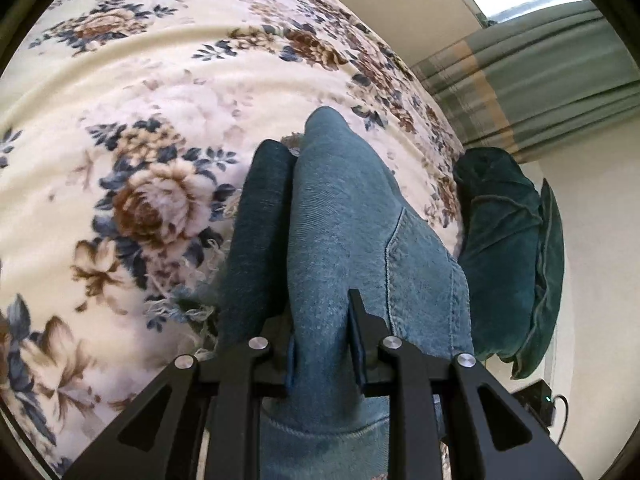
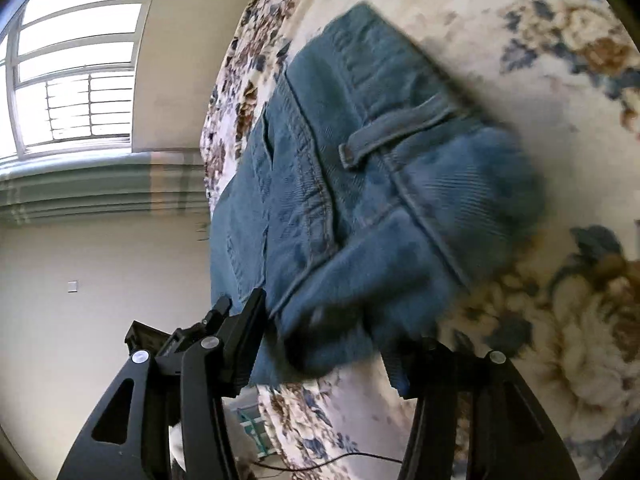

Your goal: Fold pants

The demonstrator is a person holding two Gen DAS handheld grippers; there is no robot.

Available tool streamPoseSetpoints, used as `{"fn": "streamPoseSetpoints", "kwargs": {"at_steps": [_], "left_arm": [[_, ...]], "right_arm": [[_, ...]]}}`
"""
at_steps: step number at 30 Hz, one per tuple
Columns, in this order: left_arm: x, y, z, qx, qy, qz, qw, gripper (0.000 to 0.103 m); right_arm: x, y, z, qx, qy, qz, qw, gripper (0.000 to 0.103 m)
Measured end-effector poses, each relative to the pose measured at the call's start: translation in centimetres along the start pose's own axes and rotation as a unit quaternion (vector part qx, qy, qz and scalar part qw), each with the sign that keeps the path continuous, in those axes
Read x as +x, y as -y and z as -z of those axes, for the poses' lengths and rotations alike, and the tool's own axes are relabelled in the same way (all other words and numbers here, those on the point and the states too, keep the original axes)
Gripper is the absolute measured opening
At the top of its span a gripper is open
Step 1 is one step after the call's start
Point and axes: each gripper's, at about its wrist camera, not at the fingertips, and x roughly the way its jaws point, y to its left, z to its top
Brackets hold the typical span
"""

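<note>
Left gripper [image 1: 326,336] clenched on soft, heavy, floppy jeans [image 1: 344,220]; right gripper [image 2: 326,344] released, 2 thick seams best for gripping.

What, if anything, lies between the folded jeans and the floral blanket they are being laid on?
Nothing visible does. The jeans already rest directly on the floral blanket, whose nearby surface is bare. The dark green cushion sits off the bed's far edge, out of the way. The left gripper pinches the denim.

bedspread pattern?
Cream bedspread with brown and blue flowers; clearest in the left wrist view.
</note>
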Motion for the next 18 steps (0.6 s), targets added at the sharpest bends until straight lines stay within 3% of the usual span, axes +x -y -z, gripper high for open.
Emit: {"fn": "streamPoseSetpoints", "kwargs": {"at_steps": [2, 4, 7, 9, 11, 13, 14, 15, 16, 18], "left_arm": [[-0.8, 0.8, 0.4, 0.014, 0.005, -0.034, 0.9993, 0.021], [-1.8, 2.2, 1.0, 0.039, 0.017, -0.077, 0.9961, 0.021], [-4.3, 5.5, 2.8, 0.106, 0.046, -0.15, 0.9819, 0.019], [-5.7, 7.0, 4.0, 0.132, 0.058, -0.172, 0.9745, 0.02], [-7.6, 9.0, 5.5, 0.156, 0.068, -0.201, 0.9647, 0.027], [-9.1, 10.6, 6.8, 0.172, 0.072, -0.211, 0.9594, 0.043], [-10.1, 11.5, 7.7, 0.182, 0.075, -0.217, 0.9561, 0.05], [-10.9, 12.1, 8.3, 0.187, 0.076, -0.22, 0.9543, 0.067], [-11.9, 12.9, 9.0, 0.193, 0.08, -0.224, 0.9519, 0.081], [-14.4, 14.6, 10.8, 0.207, 0.094, -0.235, 0.9449, 0.087]], "right_arm": [[-1.8, -1.1, 0.4, -0.022, 0.016, 0.046, 0.999, 0.055], [1.0, -2.2, -2.5, -0.06, 0.034, 0.103, 0.992, 0.056], [-0.6, -5.0, -1.4, -0.141, 0.06, 0.208, 0.966, 0.057], [-2.3, -6.8, -0.1, -0.182, 0.075, 0.259, 0.946, 0.061], [-5.0, -8.4, 1.5, -0.221, 0.093, 0.292, 0.926, 0.069], [-8.0, -9.0, 4.1, -0.248, 0.111, 0.308, 0.912, 0.082], [-9.1, -10.0, 4.9, -0.261, 0.123, 0.314, 0.904, 0.093], [-10.3, -11.4, 5.6, -0.268, 0.131, 0.318, 0.9, 0.101], [-11.9, -12.3, 6.6, -0.275, 0.139, 0.32, 0.896, 0.102], [-14.4, -14.2, 8.6, -0.291, 0.156, 0.328, 0.885, 0.102]]}}
